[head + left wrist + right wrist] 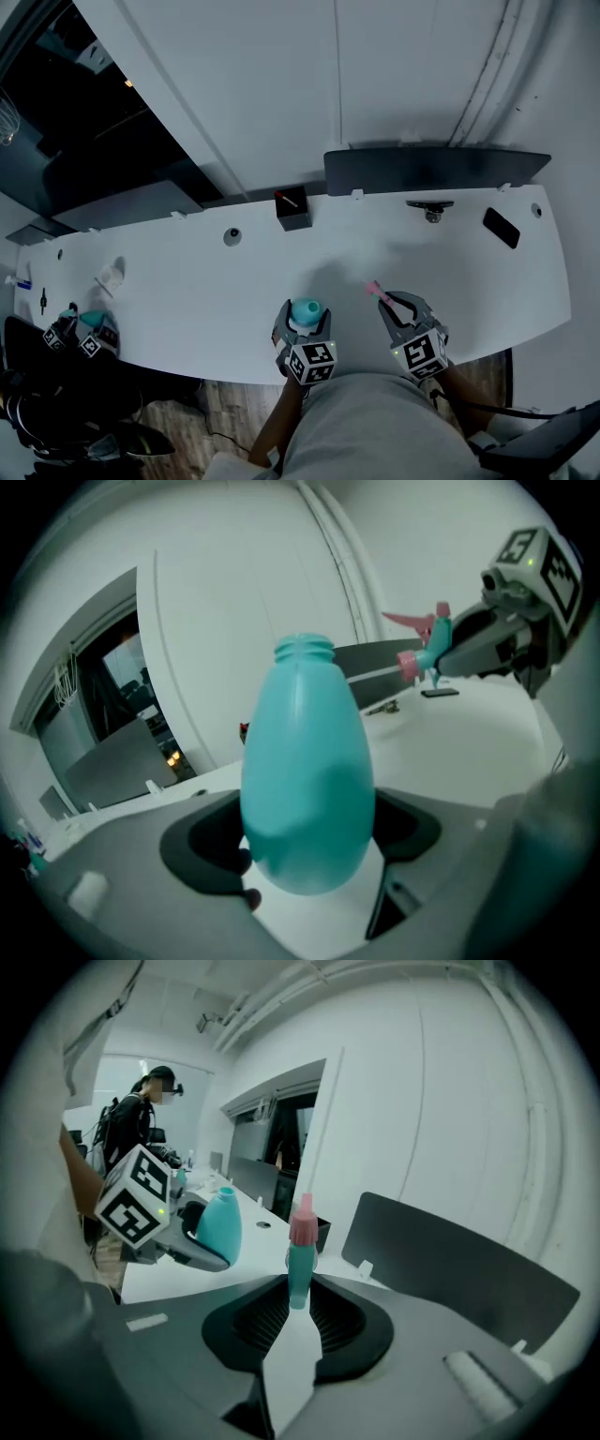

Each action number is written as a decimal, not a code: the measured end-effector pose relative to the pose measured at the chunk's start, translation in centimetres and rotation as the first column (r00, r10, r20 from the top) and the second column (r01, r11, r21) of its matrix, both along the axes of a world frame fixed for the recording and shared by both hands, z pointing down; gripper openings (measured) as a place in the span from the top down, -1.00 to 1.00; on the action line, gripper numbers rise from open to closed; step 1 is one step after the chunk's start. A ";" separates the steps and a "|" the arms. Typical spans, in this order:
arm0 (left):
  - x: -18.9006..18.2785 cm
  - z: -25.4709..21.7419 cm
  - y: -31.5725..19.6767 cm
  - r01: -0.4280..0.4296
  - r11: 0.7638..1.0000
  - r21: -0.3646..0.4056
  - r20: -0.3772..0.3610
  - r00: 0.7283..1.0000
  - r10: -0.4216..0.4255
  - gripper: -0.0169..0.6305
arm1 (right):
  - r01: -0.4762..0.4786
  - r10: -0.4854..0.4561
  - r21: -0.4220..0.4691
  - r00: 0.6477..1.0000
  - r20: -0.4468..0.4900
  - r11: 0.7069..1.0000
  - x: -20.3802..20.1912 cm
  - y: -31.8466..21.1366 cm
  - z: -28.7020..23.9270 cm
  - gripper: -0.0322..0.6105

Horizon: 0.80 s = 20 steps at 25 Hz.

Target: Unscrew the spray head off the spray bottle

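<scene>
**A:** Entry one: spray bottle (305, 771). Location and condition?

**B:** Teal body, held in the left hand-held gripper (302, 323) over the near edge of the tabletop (187, 272). The jaws stand wide and press on the bottle's lower body from both sides. The neck (305, 649) points away from the gripper. It is bare, with the threads showing and nothing fitted on it.

**A:** Entry two: spray head (300, 1255)?

**B:** Teal stem with a pink collar and a pink trigger. It is separate from the bottle and sits in the right hand-held gripper (397, 304). Those jaws are drawn in narrow and pinch the stem between the ribbed pads. The head is off to the right of the bottle, with clear air between the two.

**A:** Entry three: status of the unscrewing?

**B:** Judged complete. The head is off the threads and the two parts are in separate grips.

**A:** Anything outstanding?

**B:** Probably only setting the two pieces down. Neither one visibly rests on the tabletop; both appear to be held just above it.

**A:** Risks to log?

**B:** The bottle is open at the top. If it holds any liquid, tipping it could spill some; the contents cannot be seen through the body.
</scene>
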<state>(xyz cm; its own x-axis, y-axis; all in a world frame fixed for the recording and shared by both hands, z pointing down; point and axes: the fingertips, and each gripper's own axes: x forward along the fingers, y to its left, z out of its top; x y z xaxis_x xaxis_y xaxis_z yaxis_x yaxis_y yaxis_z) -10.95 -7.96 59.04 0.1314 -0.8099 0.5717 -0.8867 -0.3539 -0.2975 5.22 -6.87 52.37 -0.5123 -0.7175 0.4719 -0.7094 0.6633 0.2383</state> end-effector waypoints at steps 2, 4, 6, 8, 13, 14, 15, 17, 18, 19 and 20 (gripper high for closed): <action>0.9 0.0 0.3 -0.016 1.000 -0.017 -0.047 0.999 0.015 -0.27 | -0.049 0.049 -0.020 0.998 0.038 0.999 -0.2 -0.3 0.7 0.68; 1.2 0.0 0.5 -0.020 0.999 -0.025 -0.081 0.997 0.018 -0.27 | -0.053 0.054 -0.021 0.997 0.046 0.998 -0.5 -0.2 1.2 0.68; 1.4 -0.2 0.5 -0.022 0.999 -0.027 -0.093 0.995 0.020 -0.27 | -0.036 0.037 -0.028 0.999 0.036 0.999 -0.8 0.1 1.6 0.68; 1.8 -0.3 0.7 -0.034 0.999 -0.024 -0.084 0.996 0.032 -0.27 | -0.028 0.029 -0.038 0.999 0.018 0.999 -0.6 0.2 2.1 0.68; 2.3 -0.6 1.5 -0.044 0.999 -0.027 -0.080 0.996 0.042 -0.27 | -0.036 0.038 -0.049 0.999 0.027 0.998 0.0 0.3 2.2 0.68; 2.4 -0.7 1.7 -0.045 0.999 -0.027 -0.079 0.996 0.043 -0.27 | -0.031 0.032 -0.049 0.999 0.030 0.998 -0.1 0.4 2.2 0.68; 2.6 -0.8 2.0 -0.047 0.999 -0.027 -0.079 0.996 0.044 -0.27 | -0.022 0.024 -0.049 0.999 0.031 0.999 -0.1 0.5 2.1 0.68; 3.0 -1.0 2.7 -0.048 0.998 -0.027 -0.077 0.996 0.046 -0.27 | -0.004 0.006 -0.051 1.000 0.030 0.999 -0.3 1.0 2.3 0.68; 3.1 -1.0 3.0 -0.047 0.999 -0.028 -0.077 0.996 0.045 -0.27 | 0.003 -0.001 -0.054 0.999 0.033 0.999 -0.3 1.2 2.4 0.68; 3.2 -1.0 3.4 -0.042 0.999 -0.030 -0.079 0.996 0.039 -0.27 | 0.009 -0.007 -0.061 0.999 0.039 0.998 -0.4 1.4 2.6 0.68; 3.2 -1.0 3.9 -0.031 0.999 -0.034 -0.081 0.996 0.028 -0.27 | 0.019 -0.016 -0.069 0.999 0.049 0.997 -0.4 1.7 2.7 0.68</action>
